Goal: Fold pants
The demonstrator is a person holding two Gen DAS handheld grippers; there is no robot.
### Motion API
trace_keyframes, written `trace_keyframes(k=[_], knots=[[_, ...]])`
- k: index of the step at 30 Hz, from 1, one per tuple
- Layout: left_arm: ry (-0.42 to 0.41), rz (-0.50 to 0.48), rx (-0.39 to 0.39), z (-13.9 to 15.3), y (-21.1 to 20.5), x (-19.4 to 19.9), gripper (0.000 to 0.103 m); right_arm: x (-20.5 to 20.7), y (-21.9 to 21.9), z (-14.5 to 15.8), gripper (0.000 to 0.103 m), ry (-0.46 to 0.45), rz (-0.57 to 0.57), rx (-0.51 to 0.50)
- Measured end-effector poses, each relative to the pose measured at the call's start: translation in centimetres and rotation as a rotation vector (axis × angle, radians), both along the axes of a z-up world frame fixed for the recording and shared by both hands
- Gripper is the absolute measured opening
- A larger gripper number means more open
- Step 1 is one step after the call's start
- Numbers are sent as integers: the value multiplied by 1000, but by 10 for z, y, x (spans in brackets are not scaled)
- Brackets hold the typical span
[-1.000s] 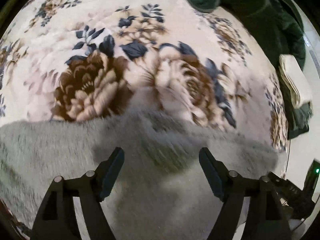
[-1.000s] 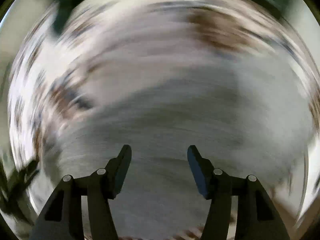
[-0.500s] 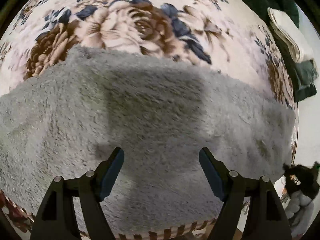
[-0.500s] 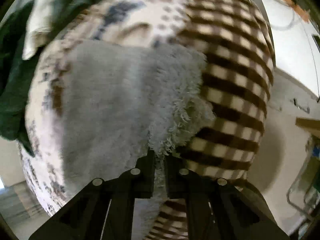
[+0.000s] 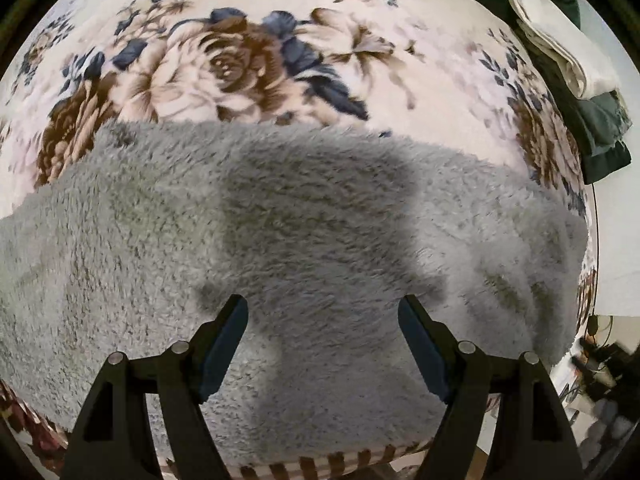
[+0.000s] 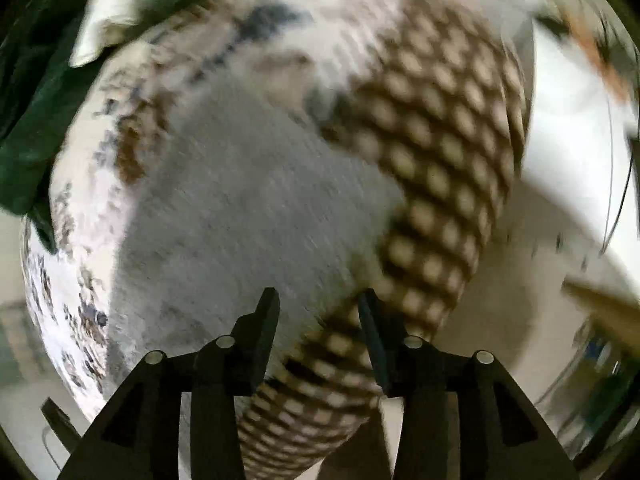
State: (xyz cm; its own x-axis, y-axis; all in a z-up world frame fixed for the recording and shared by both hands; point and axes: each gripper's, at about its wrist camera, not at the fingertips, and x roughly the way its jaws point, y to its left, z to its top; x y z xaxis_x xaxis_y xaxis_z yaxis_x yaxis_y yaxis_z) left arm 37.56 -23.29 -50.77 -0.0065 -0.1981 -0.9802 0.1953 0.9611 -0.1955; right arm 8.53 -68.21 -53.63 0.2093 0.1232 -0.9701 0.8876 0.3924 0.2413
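Note:
The grey fluffy pants (image 5: 304,216) lie flat on a floral blanket (image 5: 248,64) on the bed. My left gripper (image 5: 322,344) is open and empty, hovering just above the near part of the pants. In the right wrist view, which is motion-blurred, the pants (image 6: 248,200) lie beside a brown checked sheet (image 6: 436,148). My right gripper (image 6: 318,332) is open and empty, above the pants' edge where it meets the checked sheet.
Dark green clothes (image 5: 600,128) with a folded white cloth (image 5: 560,44) lie at the bed's far right; they also show in the right wrist view (image 6: 28,120). The bed edge and floor (image 6: 500,320) are to the right.
My right gripper was shut on the pants' edge half a second ago; it is now open and has let go. My left gripper stayed open, and its view moved slightly back over the pants.

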Motion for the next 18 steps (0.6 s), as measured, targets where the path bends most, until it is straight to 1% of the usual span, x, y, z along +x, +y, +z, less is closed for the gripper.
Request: trace_keyframes(k=[1,3,5,7,8,9,10,11,12,14,18], knots=[[-5,7,-4,1,0,0,76,14,-1,9,50,-9,46,-23],[-22,25,-7,3,0,-1,76,49,-3,20,51,-39,127,-43],[-37,57,-16,5,6,-5,76,84,5,26,51,-64,216,-26],[-49,111,-17,7,23,-12,76,105,22,26,51,-77,299,-10],[-60,140,-29,9,32,-15,76,115,35,24,57,-69,344,-8],[-78,178,-38,12,48,-20,76,122,45,21,65,-64,375,-2],[-86,200,-37,14,57,-24,77,128,60,15,69,-60,407,15],[-95,234,-34,16,76,-30,86,135,77,9,73,-54,430,41],[-98,265,-24,18,94,-35,89,142,95,1,73,-47,449,70],[-99,332,-3,22,131,-44,90,141,130,-12,73,-22,489,128],[-114,554,29,35,236,-71,90,128,195,-27,73,8,536,196]])
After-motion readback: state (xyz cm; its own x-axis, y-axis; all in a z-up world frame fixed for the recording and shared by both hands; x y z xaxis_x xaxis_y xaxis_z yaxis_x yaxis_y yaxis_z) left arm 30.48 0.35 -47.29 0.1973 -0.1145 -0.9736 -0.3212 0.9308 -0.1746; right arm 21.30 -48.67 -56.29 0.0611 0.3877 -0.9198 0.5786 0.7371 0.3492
